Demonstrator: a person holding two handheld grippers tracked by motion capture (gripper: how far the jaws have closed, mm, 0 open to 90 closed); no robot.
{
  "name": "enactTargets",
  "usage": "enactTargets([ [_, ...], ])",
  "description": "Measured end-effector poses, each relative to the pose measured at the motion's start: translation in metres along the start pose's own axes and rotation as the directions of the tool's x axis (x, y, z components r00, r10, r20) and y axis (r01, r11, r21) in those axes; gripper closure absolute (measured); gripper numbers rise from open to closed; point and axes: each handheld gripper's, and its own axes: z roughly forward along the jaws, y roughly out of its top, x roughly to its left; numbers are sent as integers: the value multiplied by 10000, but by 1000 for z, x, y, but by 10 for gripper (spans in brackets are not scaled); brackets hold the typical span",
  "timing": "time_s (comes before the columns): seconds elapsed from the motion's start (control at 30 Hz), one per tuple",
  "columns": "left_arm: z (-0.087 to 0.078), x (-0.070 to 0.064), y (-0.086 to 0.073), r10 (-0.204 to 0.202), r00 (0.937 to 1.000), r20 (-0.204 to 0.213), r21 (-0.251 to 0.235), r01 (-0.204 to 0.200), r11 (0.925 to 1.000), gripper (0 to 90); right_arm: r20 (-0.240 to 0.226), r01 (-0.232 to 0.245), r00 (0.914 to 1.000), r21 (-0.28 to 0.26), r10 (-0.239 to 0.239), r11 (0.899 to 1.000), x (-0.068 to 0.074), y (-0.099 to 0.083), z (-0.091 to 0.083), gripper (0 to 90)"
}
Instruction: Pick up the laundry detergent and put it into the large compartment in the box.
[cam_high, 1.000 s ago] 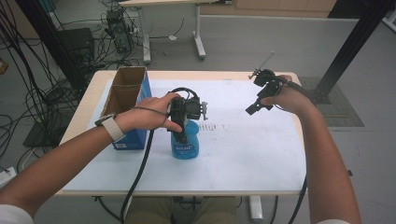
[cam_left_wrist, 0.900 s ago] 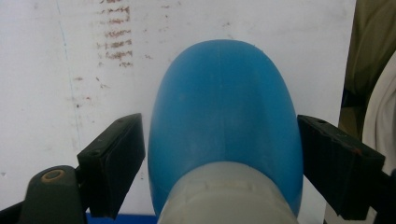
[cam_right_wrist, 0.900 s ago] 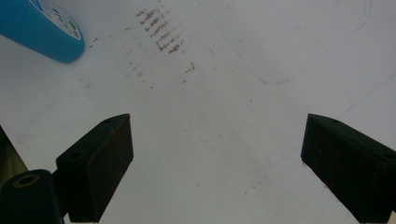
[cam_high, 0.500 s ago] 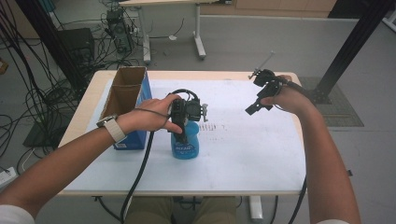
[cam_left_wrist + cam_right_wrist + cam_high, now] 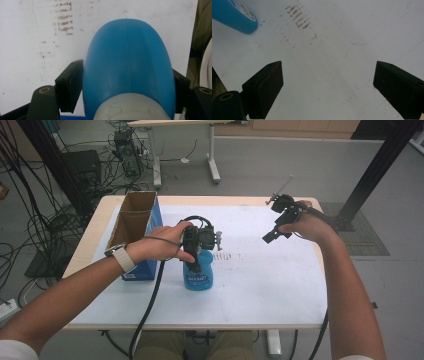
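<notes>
Gripping blue bottle [image 5: 198, 276] upright on table [image 5: 260, 285], left gripper [image 5: 198, 251] clamped on it.
Right gripper [image 5: 278, 226] wide open, empty; box [image 5: 135, 222] beside, goal unclear, likely early.

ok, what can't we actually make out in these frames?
- Label text on the blue plastic bottle: too small in the high view, cut off by the edge in the right gripper view.
- Bottle's base: hidden by its own body in the left gripper view, where the left gripper clamps it.
- Inside of the open cardboard box: shadowed, contents unreadable.
- Brown marks on the white table sheet: smeared, illegible.

Upright blue bottle [image 5: 198, 275], white-capped, mid-table
</notes>
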Motion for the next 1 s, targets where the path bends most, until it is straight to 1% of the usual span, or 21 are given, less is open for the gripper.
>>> enactTargets([
  [0.23, -1, 2, 0, 74, 9999, 107, 3, -74, 10000, 315, -14, 3, 10000, 9, -3, 10000, 0, 0, 0, 94],
  [0.27, -1, 5, -1, 18, 9997, 239, -28, -18, 10000, 317, -12, 3, 10000, 11, -2, 10000, 0, 0, 1, 93],
  [0.3, -2, 6, -2, 52, 9994, 331, -79, -49, 10000, 361, -13, -13, 10000, 15, 13, 10000, 0, 0, 1, 94],
  [0.33, -1, 6, -3, 20, 9995, 331, -112, -17, 9999, 377, -15, -6, 10000, 14, 6, 10000, 0, 0, 1, 94],
  [0.77, -1, 5, -2, 26, 9995, 319, -67, -24, 10000, 378, -12, -3, 10000, -4, 3, 10000, 0, 0, 0, 94],
  [0.93, -1, 5, -3, 70, 9995, 309, -121, -66, 9999, 378, -5, -7, 10000, -16, 7, 10000, 0, -1, -1, 95],
  [1.0, -1, 6, -3, 19, 9994, 335, -122, -15, 9999, 378, 0, 3, 10000, -26, -3, 10000, 1, -1, -1, 95],
])
